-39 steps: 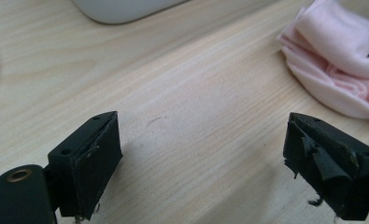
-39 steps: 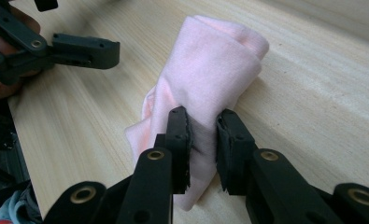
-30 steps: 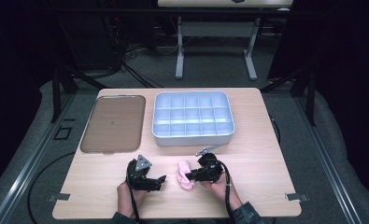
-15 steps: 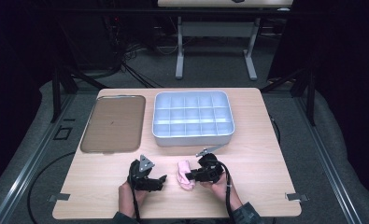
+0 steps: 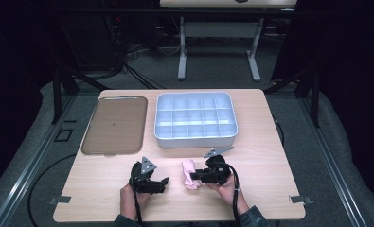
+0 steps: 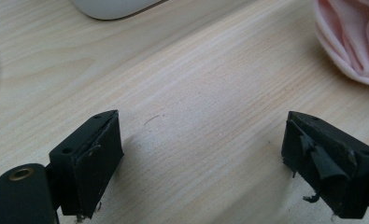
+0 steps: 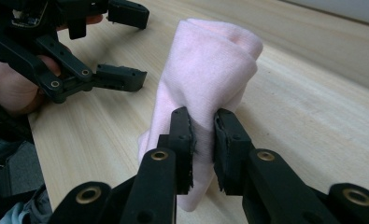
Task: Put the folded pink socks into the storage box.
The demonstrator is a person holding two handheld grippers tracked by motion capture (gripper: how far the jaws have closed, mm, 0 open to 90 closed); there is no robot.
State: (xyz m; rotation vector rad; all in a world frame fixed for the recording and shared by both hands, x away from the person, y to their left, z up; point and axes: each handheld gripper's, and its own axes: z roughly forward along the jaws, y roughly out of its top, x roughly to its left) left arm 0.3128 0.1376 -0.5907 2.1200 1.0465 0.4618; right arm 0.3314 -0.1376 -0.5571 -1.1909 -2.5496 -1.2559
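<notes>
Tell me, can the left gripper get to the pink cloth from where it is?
Probably yes. The left gripper is open, and bare table lies between it and the pink cloth. The right gripper already pinches the cloth, so the left would need a free fold.

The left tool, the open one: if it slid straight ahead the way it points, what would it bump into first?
Probably the pink cloth. In the high view the left tool points across the table toward it. Its own view shows bare wood between the jaws, cloth off to the side, so it might only graze it.
</notes>
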